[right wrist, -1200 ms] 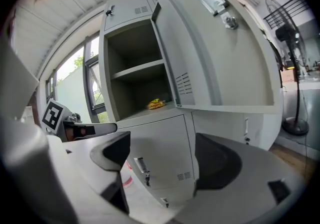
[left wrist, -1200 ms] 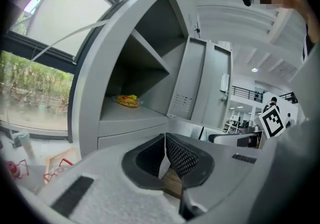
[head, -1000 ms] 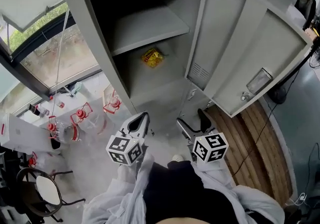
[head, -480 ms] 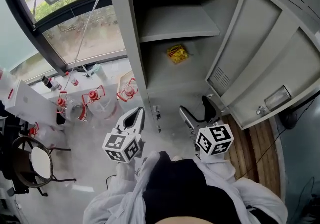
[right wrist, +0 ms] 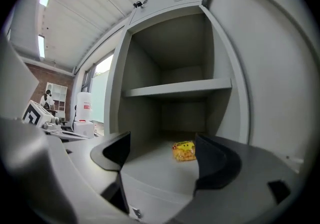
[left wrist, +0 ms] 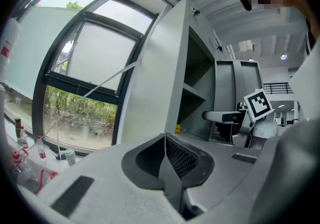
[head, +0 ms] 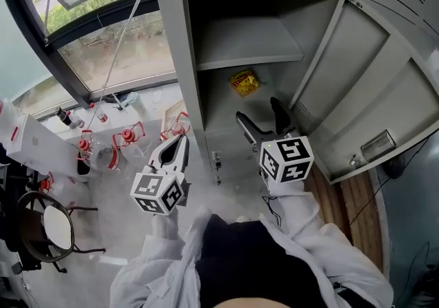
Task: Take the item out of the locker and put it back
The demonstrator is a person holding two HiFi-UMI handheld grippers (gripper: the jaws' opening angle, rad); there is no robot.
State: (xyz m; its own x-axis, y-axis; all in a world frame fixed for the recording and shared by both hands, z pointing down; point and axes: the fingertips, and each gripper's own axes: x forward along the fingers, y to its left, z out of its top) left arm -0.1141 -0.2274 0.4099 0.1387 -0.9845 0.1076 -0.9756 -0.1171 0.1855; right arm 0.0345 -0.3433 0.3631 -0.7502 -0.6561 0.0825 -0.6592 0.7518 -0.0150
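Snack packet (head: 244, 82), yellow and crinkled, lies on the floor of the locker's (head: 175, 60) lower compartment, just under the shelf (head: 247, 42) and toward the back wall.

Closest to me, at the bottom of the head view, are the white sleeves (head: 302, 231) of the person carrying the rig. Just above them sit the two marker cubes.

The left claw (head: 180, 142) is lower left of centre, out in front of the locker's side wall. In the left gripper view (left wrist: 165, 140) its jaws are pressed together with nothing between them.

The right claw (head: 259, 113) is at the mouth of the lower compartment, centre of the head view. Its jaws stand wide apart and hold nothing. In the right gripper view (right wrist: 162, 140) the packet (right wrist: 184, 150) shows in the gap between them (only lined up by sight, since it sits further in and neither pad touches it). The shelf (right wrist: 177, 88) crosses that view above it, bare.

The grey door (head: 370, 87) hangs open on the right of the head view, a small latch plate near its lower edge.

Further off, at the left, clear bottles with red caps (head: 86, 142) stand on the pale floor. A black stool with a round seat (head: 51, 231) sits in the lower left corner. A dark-framed window (head: 103, 32) fills the upper left, with greenery behind the glass.
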